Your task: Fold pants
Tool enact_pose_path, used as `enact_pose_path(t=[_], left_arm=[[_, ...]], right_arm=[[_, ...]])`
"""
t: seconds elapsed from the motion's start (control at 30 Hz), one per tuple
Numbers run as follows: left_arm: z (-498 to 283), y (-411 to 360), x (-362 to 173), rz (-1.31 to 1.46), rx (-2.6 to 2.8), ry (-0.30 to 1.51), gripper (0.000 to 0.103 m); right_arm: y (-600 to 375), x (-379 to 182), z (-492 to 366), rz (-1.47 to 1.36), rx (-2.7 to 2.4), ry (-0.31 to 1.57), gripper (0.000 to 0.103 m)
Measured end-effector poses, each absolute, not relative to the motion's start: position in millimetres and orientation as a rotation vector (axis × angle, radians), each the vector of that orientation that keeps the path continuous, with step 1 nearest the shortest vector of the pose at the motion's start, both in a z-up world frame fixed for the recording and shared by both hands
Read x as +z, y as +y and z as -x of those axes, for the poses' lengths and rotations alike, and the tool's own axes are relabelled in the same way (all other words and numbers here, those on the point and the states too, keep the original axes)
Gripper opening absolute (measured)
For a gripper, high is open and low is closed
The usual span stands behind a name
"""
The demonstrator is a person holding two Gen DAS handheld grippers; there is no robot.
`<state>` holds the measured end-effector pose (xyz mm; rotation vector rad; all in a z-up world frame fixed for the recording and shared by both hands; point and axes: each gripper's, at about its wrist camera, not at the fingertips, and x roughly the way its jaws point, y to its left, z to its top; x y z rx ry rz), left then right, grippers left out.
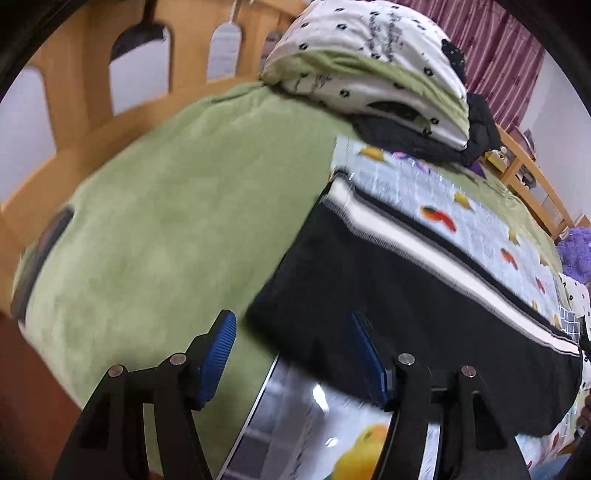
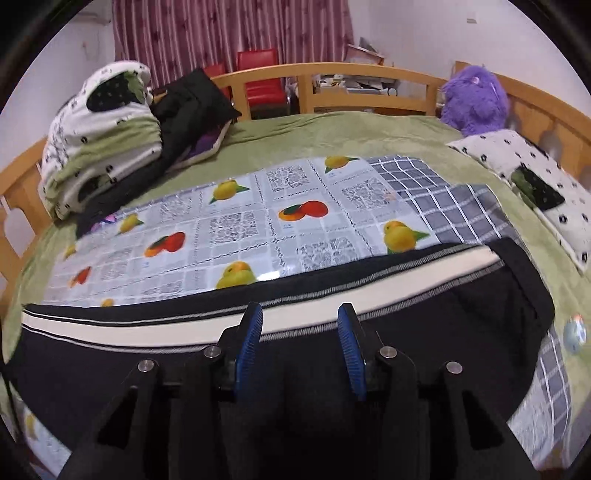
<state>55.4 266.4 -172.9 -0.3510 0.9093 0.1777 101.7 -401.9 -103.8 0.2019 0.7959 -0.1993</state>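
Only right view shows purple plush (image 2: 474,99); both grippers, left gripper (image 1: 295,354) & right gripper (image 2: 300,347), apart over pants (image 2: 424,332).

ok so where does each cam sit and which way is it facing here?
Left wrist: rides the left hand-held gripper, jaws open, looking across the green bedspread toward the wooden bed rail; black pants enter at right.
Right wrist: rides the right hand-held gripper, jaws open, over the pants, facing across the fruit-print cloth to the curtain and purple plush.
Shared: the pants with white stripe, fruit-print cloth, folded quilt.
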Motion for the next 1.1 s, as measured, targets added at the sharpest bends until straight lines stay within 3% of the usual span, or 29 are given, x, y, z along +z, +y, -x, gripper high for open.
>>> enact_pose_path(t=[0.53,0.67,0.77,1.1], left_arm=[[-76.0,290.4,-226.7,0.595,0.149,0.879,0.057],[-87.4,299.4,-221.7,0.631,0.149,0.892,0.029],[-87.4,294.2,-197.3,0.590,0.123,0.856,0.021],[-85.7,168.1,-38.8,0.109,0.068,0.706,0.019]], right_arm=[[-387.2,-65.4,-36.6,-0.228,-0.252,0.839,0.042],[-375.4,-43.3,-26.5,-0.233,-0.250,0.811,0.042],[-363.9,-32.2,-17.2,-0.243,-0.224,0.783,0.042],[-342.9,-68.0,-12.6,-0.268,-0.079,0.739,0.042]])
